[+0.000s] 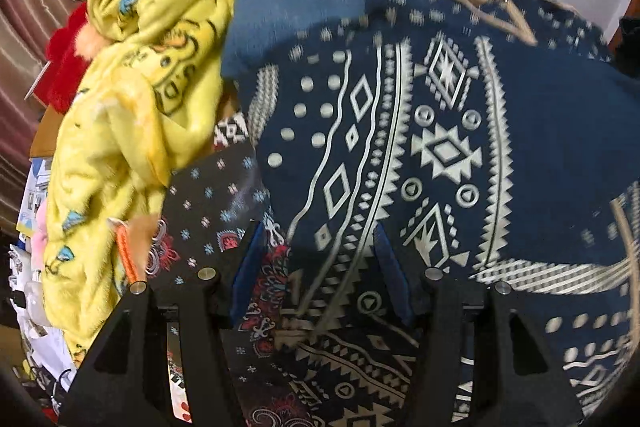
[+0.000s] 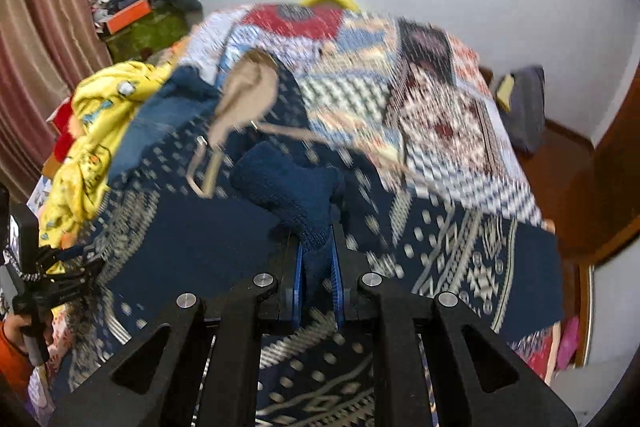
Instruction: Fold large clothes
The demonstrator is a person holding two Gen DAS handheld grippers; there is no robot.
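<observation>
A navy hoodie point(image 1: 460, 131) printed with white geometric bands lies spread over a patchwork bedspread point(image 2: 420, 75), its tan-lined hood point(image 2: 248, 87) and drawcords toward the far side. A yellow fleece garment point(image 1: 132, 107) crowds its left edge, touching it; on the right the hoodie's hem hangs at the bed's side, with wooden floor point(image 2: 568, 163) beyond. The left gripper point(image 1: 316, 267) points forward over the fabric, fingers spread wide with the printed cloth between them; whether it touches them is unclear. The right gripper point(image 2: 316, 267), angled forward and down, is clenched on the ribbed cuff of a sleeve point(image 2: 292, 187).
</observation>
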